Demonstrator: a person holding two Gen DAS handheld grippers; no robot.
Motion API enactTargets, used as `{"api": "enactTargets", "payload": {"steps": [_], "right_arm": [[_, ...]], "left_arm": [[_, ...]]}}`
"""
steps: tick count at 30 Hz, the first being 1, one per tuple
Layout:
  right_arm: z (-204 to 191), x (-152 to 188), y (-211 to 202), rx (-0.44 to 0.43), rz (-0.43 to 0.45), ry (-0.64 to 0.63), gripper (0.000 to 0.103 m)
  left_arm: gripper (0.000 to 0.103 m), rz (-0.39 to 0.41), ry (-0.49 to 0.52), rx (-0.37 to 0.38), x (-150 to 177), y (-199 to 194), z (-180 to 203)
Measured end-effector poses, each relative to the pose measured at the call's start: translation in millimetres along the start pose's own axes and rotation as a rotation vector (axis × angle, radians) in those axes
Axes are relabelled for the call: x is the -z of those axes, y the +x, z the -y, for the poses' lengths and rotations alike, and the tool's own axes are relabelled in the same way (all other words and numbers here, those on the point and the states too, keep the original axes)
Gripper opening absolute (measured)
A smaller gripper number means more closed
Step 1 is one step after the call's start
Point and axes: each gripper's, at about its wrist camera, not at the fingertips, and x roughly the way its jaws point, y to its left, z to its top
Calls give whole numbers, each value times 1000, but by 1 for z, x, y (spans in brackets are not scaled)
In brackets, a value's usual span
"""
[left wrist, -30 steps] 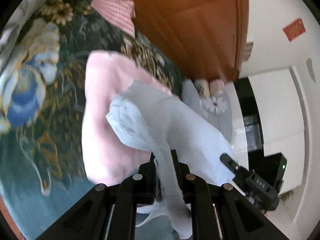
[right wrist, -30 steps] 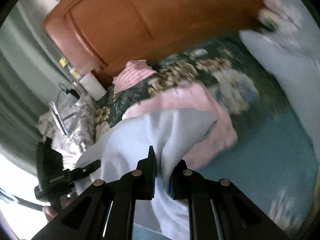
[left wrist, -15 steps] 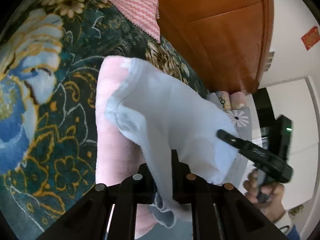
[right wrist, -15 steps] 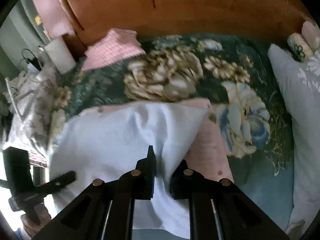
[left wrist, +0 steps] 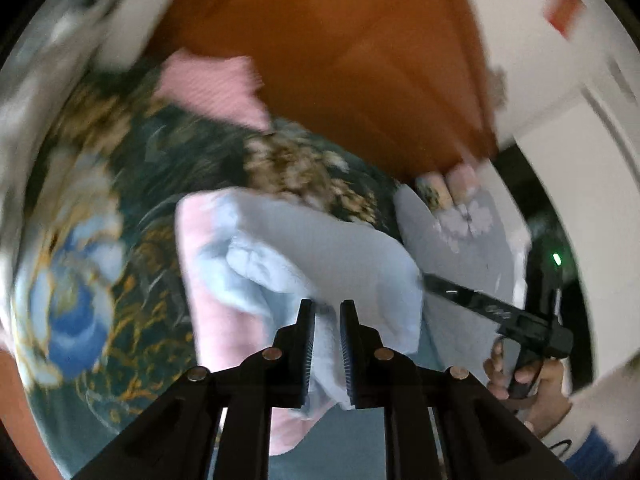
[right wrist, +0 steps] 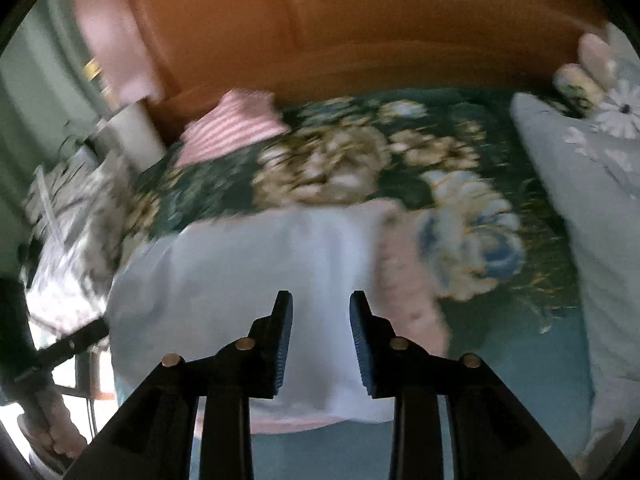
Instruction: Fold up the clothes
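A pale blue garment (right wrist: 256, 280) lies atop one pink garment (left wrist: 224, 328) on the floral bedspread (right wrist: 340, 168). The left gripper (left wrist: 327, 312) pinches a bunched blue fold; the right gripper (right wrist: 321, 304), jaws just opening, holds nothing. One striped pink cloth (right wrist: 236, 124) lies near the wooden headboard (right wrist: 360, 32).

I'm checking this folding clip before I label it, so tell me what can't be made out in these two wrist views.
- Left wrist view: motion blur leaves it unclear whether the left gripper grips the light blue garment between its jaws.
- Right wrist view: the right gripper hides the garment's near edge.
- Both views: the pink garment underneath is mostly covered; its shape is unknown.
- Right wrist view: blurred, partly cut-off bedside clutter is unidentifiable.
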Motion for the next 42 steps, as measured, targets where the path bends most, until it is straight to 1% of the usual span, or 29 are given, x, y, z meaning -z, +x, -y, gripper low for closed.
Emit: {"api": "enactTargets", "payload": {"steps": [1,2,3,5,6,8,10,11,12,14,15,17,20,22,23,24,25,26,27,28,30,31,32,33,34,35,36,38,42], "right_arm": [[-7,5,4,-10,-4,-22,30],[-13,10,9,-21,-11,-45,30],[-17,13,14,-27,-20,-66,30],[-16,17,21,-11,-22,-82,30],[-12,18,25,10,-21,-76,30],[0,19,35,42,-25,-36,30],[11,18,43,51,-30,7,30],[15,18,47,55,-33,25,30],[19,18,52,64,-38,39,30],[27,20,65,68,-73,73,30],[30,21,71,67,-91,91,30],[29,26,68,76,-76,117,30],[20,39,50,93,-21,123,30],[11,52,35,105,24,105,34],[7,61,29,115,43,96,41],[2,71,24,124,58,91,47],[-3,82,22,134,64,87,48],[-8,92,22,144,56,86,49],[-12,102,23,152,48,84,49],[-16,109,25,157,39,80,49],[-24,123,29,160,23,72,49],[-26,127,32,166,19,76,50],[-28,132,35,173,15,80,54],[-29,135,38,176,14,92,64],[-27,137,41,173,19,119,69],[-25,138,43,171,23,146,78],[-23,140,46,169,28,174,84],[-20,143,51,164,38,228,89],[-12,150,64,201,58,286,89]], "left_arm": [[15,15,59,-14,1,-2,12],[15,36,81,-25,1,-4,15],[15,57,96,-36,1,-5,18],[16,73,88,-8,4,-4,14],[18,54,82,10,6,2,12],[18,-13,87,3,17,23,9],[18,-78,77,-52,28,48,0],[18,-115,61,-83,34,61,-7],[18,-138,32,-95,38,69,-15],[18,-152,-37,-72,44,74,-30],[18,-151,-33,-69,45,72,-30],[18,-147,-13,-67,46,66,-27],[19,-133,76,-91,51,52,-18],[24,-119,108,-104,58,43,-16],[31,-112,116,-108,62,39,-16],[42,-104,112,-103,67,35,-17],[48,-106,110,-105,70,34,-17],[58,-110,107,-108,71,34,-17],[67,-113,105,-111,73,33,-17],[70,-113,116,-130,74,33,-13],[82,-103,143,-154,77,31,-8],[85,-96,155,-163,79,29,-6],[88,-88,167,-172,81,28,-5],[91,-84,175,-177,82,28,-4],[93,-77,179,-186,82,27,-4],[98,-70,182,-196,83,27,-4],[103,-63,179,-202,85,27,-5],[103,-59,173,-199,87,28,-9],[103,-78,197,-238,91,36,-15]]}}
